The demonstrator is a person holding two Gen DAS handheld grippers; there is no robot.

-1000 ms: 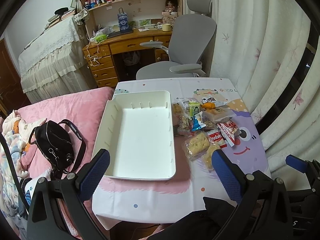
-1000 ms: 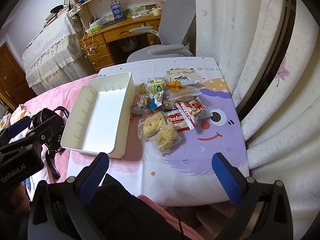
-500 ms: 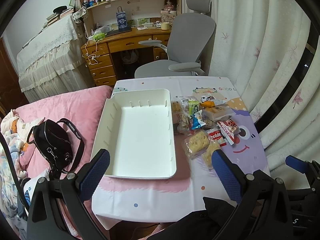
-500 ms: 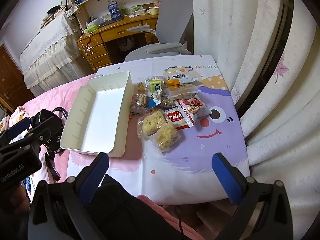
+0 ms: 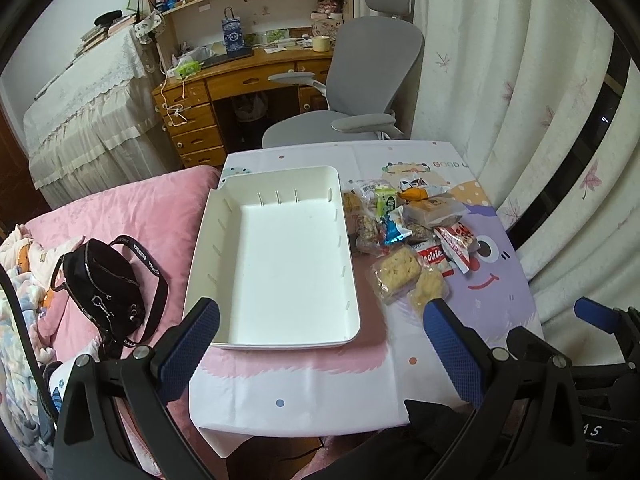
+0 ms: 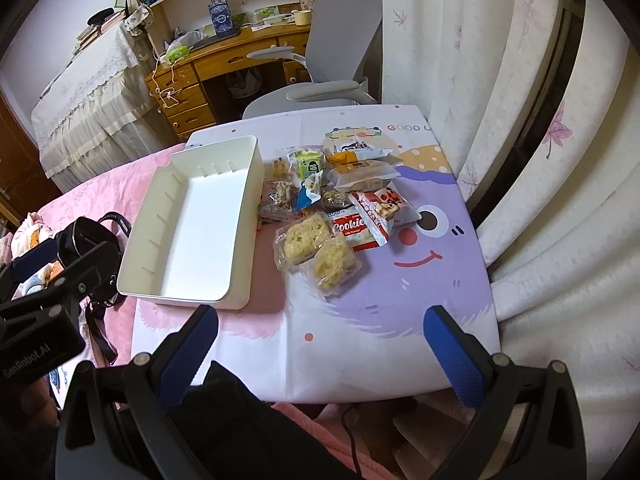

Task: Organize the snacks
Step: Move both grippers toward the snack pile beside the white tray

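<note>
An empty white tray (image 5: 348,280) (image 6: 248,216) lies on the small table with a cartoon cloth. Right of it is a heap of several wrapped snacks (image 5: 404,228) (image 6: 336,196): two clear packs of pale rice cakes (image 6: 306,236), a red Cookie pack (image 6: 352,226), a green pack and a blue one. My left gripper (image 5: 320,332) is open and empty, held above the table's near edge in front of the tray. My right gripper (image 6: 320,340) is open and empty above the near edge, in front of the snacks.
A black handbag (image 5: 104,284) lies on the pink bed left of the table. A grey office chair (image 5: 360,80) and a wooden desk (image 5: 224,92) stand behind the table. White curtains (image 5: 520,100) hang along the right side.
Both grippers have moved slightly; the views have shifted a little. Nothing on the table has moved, and both grippers stay open.
</note>
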